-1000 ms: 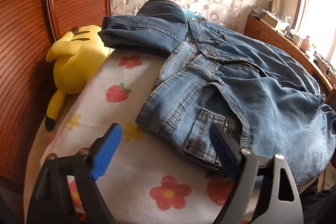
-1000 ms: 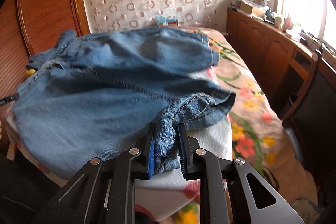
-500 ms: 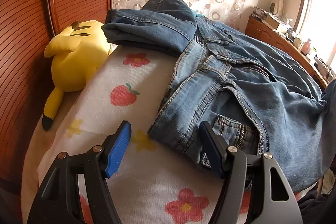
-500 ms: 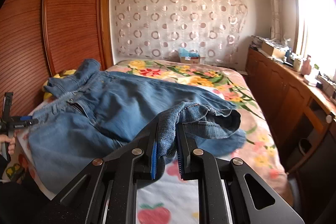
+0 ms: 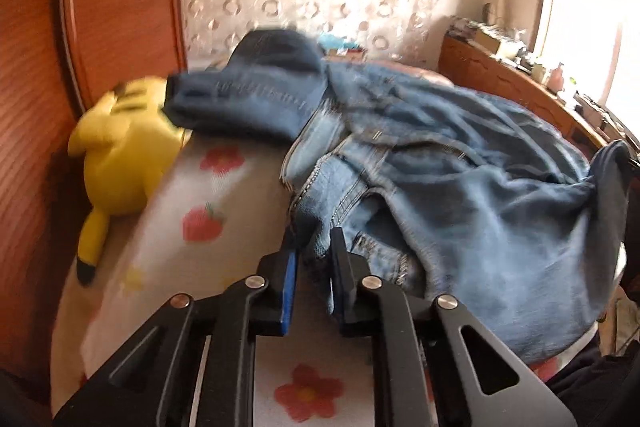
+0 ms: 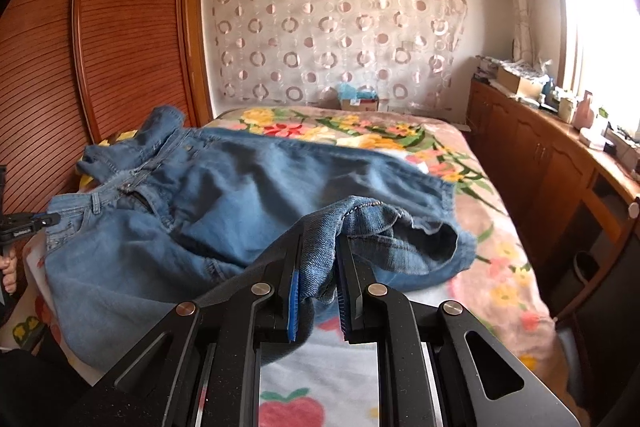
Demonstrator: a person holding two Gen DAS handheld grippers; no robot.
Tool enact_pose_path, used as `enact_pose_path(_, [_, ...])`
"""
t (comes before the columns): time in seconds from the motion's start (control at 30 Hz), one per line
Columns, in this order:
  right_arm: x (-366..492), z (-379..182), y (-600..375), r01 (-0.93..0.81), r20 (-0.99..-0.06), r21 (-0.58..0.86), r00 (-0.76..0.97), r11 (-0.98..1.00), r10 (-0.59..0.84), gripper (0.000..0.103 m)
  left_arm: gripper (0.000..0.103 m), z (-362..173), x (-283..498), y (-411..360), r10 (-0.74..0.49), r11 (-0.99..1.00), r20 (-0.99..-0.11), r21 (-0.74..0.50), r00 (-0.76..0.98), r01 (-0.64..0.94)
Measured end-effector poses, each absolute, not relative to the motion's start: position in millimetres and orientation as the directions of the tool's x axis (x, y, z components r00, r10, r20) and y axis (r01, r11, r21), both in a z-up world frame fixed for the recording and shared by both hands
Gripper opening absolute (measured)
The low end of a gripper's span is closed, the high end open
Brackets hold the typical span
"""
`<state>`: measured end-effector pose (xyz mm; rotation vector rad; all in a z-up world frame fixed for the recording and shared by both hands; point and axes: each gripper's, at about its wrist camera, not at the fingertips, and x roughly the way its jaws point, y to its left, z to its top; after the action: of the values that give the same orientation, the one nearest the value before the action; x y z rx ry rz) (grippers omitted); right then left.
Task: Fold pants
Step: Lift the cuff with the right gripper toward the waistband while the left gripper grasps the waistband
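Observation:
Blue denim pants [image 5: 460, 187] lie spread across the bed, waist toward the wooden headboard. My left gripper [image 5: 314, 247] is shut on the near waistband corner of the pants. My right gripper [image 6: 318, 259] is shut on a leg hem of the pants [image 6: 248, 203] and holds it lifted above the bed. The left gripper shows small at the left edge of the right wrist view [image 6: 28, 223]. A darker folded denim piece [image 5: 248, 95] lies at the far end of the waist.
A yellow plush toy [image 5: 116, 155] lies against the wooden headboard [image 5: 36, 107] left of the pants. The bed has a white strawberry-print cover [image 5: 200, 227] and a floral blanket [image 6: 400, 135]. Wooden cabinets [image 6: 540, 163] with clutter line the right wall under the window.
My left gripper moved forward and closed on the waistband corner; it was open before. My right gripper lifted the leg hem up off the bed and still holds it.

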<state>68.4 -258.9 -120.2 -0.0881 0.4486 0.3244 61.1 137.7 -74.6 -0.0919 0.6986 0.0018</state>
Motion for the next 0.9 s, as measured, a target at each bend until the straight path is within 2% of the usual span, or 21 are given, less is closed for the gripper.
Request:
enact_pose_path(0.43, [87,-92,-277,-0.263,-0.334,-0.015,0.911,0.965,0.243,0.015,0.014,16,120,117,-0.028,0.999,-0.526,0.001,0.850,0.033])
enact_pose_path(0.9, [142,-99,-260,-0.245,-0.378,-0.041,0.901,0.969,0.212,0.015,0.014,34,210,123,-0.018,0.999,-0.528,0.021,0.849,0.034])
